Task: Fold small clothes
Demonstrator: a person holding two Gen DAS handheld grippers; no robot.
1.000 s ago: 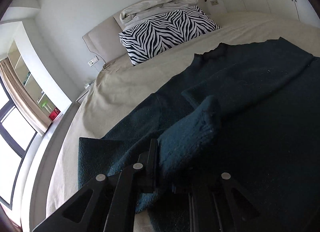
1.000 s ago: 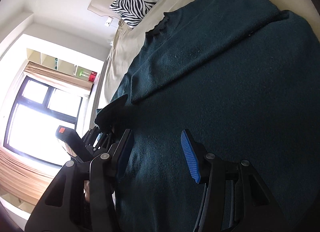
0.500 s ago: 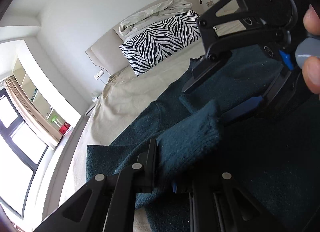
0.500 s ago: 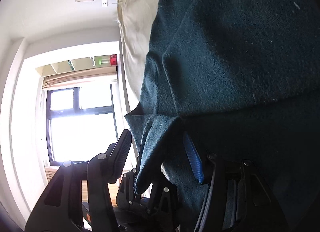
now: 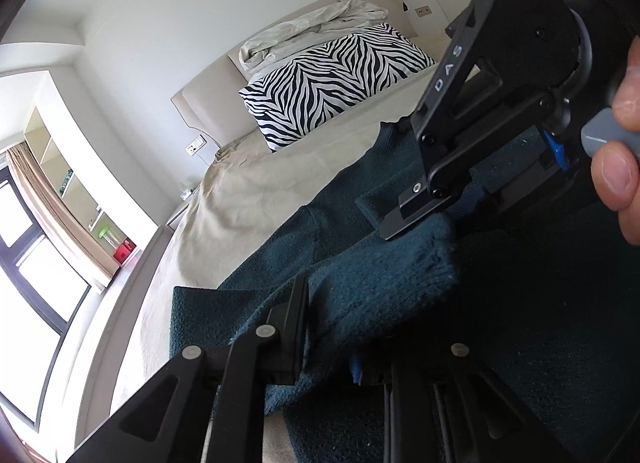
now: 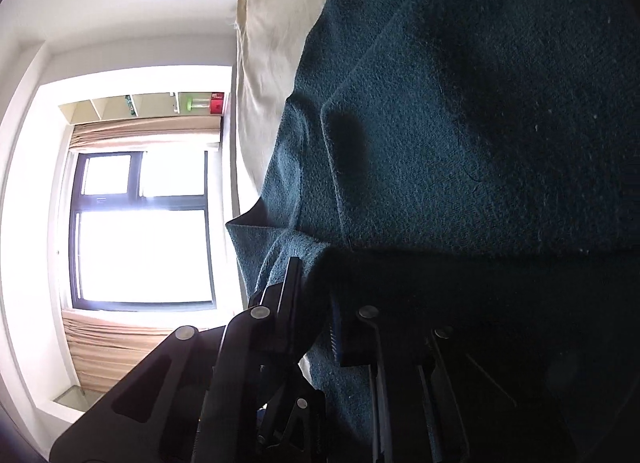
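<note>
Sweater, dark teal, is spread on a bed below a zebra pillow at 12 o'clock, its cuff pinched by the just-closed right gripper while the left gripper, jaws just loosened, is kept around the sleeve.

So that's one dark teal sweater on one bed — two grippers. One zebra pillow, one crumpled sheet.
</note>
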